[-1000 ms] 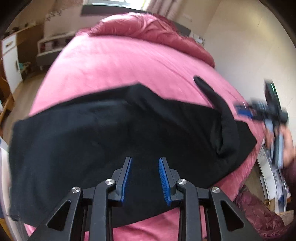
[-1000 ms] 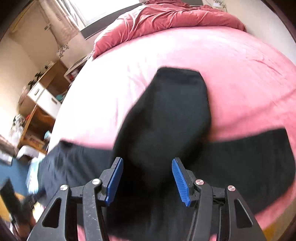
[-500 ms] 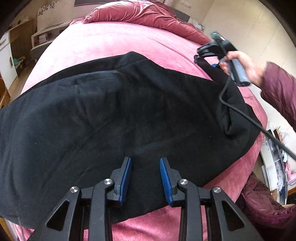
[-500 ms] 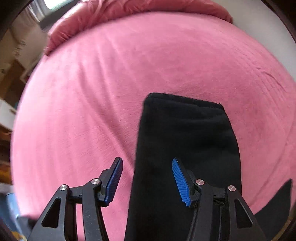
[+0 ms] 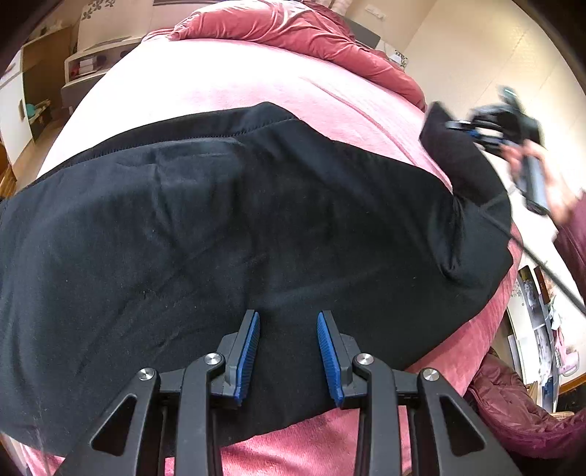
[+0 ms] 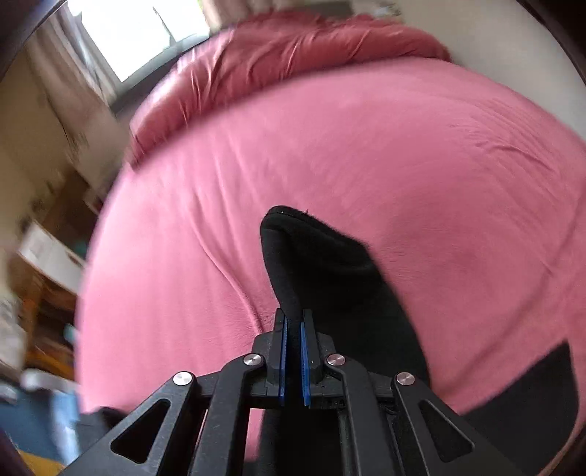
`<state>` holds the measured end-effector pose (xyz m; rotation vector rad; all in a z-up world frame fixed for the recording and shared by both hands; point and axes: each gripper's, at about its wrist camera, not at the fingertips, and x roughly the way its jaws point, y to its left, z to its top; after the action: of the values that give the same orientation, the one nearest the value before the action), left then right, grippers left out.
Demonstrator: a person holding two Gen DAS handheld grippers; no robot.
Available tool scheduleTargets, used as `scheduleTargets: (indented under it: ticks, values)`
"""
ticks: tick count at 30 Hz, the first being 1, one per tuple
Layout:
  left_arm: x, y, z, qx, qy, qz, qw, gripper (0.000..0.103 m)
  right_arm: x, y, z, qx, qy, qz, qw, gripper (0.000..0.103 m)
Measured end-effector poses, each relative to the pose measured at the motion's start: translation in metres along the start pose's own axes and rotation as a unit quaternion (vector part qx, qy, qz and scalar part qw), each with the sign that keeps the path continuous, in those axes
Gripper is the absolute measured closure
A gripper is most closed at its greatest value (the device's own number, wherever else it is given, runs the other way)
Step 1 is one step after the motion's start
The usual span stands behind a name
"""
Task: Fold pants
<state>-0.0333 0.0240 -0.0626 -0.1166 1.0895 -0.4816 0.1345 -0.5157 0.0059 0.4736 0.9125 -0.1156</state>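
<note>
The black pants (image 5: 227,234) lie spread across the pink bed (image 5: 227,80), long axis running side to side in front of the left gripper (image 5: 288,357), whose fingers (image 5: 249,353) are spread above the near edge, holding nothing. The right gripper (image 6: 293,360) — fingers pressed together — pinches the leg end (image 6: 293,252) off to the right. The fold likely means carrying that end leftward along the pants — the right hand is the nearer one.

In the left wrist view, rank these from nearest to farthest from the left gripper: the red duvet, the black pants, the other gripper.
From the left gripper:
1. Black pants, directly beneath its fingers.
2. Right gripper, far right, pinching the pant leg.
3. Red duvet, bunched at the bed's far end.
</note>
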Motion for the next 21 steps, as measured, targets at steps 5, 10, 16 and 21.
scheduleTargets:
  ticks: [5, 10, 16, 21]
  values:
    - [-0.001, -0.011, 0.005, 0.01, 0.001, 0.008, 0.9999, 0.07, -0.096, -0.075, -0.037, 0.104, -0.083, 0.049, 0.99, 0.097]
    - [-0.002, -0.027, 0.008, 0.02, 0.005, 0.01, 0.9997, 0.07, -0.138, -0.161, -0.085, 0.202, -0.115, 0.05, 0.971, 0.097]
    - [0.004, -0.049, 0.011, 0.035, 0.015, 0.016, 0.9991, 0.07, -0.142, -0.253, -0.155, 0.307, -0.096, 0.02, 0.947, 0.097]
    - [0.013, -0.07, 0.017, 0.048, 0.022, 0.02, 0.9984, 0.07, -0.113, -0.278, -0.18, 0.34, -0.074, 0.022, 0.937, 0.096]
